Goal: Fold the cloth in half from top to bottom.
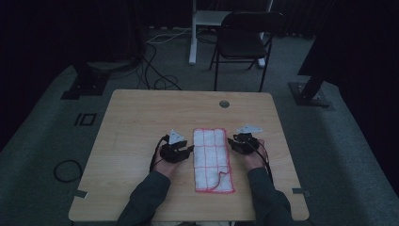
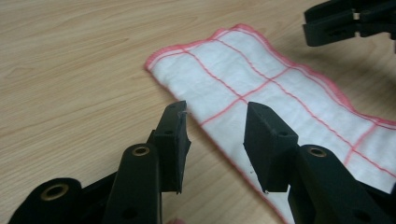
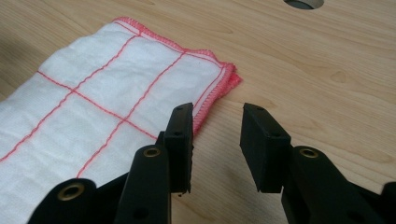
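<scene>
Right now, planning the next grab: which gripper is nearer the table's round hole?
Right. The right gripper sits beside the cloth, below the hole; the left gripper lies across the cloth, farther off.

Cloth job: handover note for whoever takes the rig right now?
Left tongs: open, nothing held, at the cloth's left edge.
Right tongs: open, nothing held, at its right edge near the far corner.
Cloth: folded into a long strip, flat mid-table, a loose thread at the near end.
Done: earlier folds, judging by the doubled edge.
Left: probably grip both edges and fold again; nothing gripped yet.
</scene>
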A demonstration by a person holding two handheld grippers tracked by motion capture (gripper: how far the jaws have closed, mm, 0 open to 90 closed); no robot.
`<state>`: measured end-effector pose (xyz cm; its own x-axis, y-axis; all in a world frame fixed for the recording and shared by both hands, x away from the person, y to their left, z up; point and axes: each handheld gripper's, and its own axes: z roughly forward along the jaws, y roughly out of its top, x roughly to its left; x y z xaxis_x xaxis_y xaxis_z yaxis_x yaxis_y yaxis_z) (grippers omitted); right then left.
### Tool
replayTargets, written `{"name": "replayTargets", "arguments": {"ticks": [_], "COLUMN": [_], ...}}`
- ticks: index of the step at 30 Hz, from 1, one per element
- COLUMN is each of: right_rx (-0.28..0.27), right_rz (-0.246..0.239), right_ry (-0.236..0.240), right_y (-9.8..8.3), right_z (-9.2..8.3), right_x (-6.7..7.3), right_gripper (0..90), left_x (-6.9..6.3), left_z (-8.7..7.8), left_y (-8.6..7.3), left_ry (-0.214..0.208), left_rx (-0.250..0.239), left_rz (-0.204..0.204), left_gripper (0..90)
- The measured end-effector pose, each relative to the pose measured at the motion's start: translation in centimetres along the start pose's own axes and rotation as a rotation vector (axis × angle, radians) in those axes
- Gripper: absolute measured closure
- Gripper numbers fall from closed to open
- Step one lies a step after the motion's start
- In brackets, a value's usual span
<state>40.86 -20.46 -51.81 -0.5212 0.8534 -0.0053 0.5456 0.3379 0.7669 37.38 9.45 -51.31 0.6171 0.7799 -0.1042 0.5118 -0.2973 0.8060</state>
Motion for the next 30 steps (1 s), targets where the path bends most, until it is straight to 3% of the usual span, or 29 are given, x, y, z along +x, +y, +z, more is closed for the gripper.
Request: {"name": "replayTargets", "arguments": {"ticks": [7,15,20,30], "right_rx": [0.002,0.014,0.007,0.019], "right_rz": [0.01,0.001,0.04,0.058], "right_ry": [0.0,0.007,0.032,0.027], "right_y": [0.2,0.6,0.7,1.2], "right_z": [0.5,1.4,1.9,2.9], "right_x": [0.0,0.5,0.5,0.7], "right_gripper": [64.2,63.9,63.5,63.2], "left_x": [0.7,0.9,1.2,1.5], "left_z": [1.0,1.9,2.7,3.9], "left_y": [0.6,1.3,1.5,1.4], "left_ry": [0.019,0.012,0.027,0.046], "left_rx": [0.016,0.019,0.034,0.068], "left_rz": [-0.015,-0.046,-0.063,-0.077], "left_gripper": [59.7,59.0,59.0,59.0]}}
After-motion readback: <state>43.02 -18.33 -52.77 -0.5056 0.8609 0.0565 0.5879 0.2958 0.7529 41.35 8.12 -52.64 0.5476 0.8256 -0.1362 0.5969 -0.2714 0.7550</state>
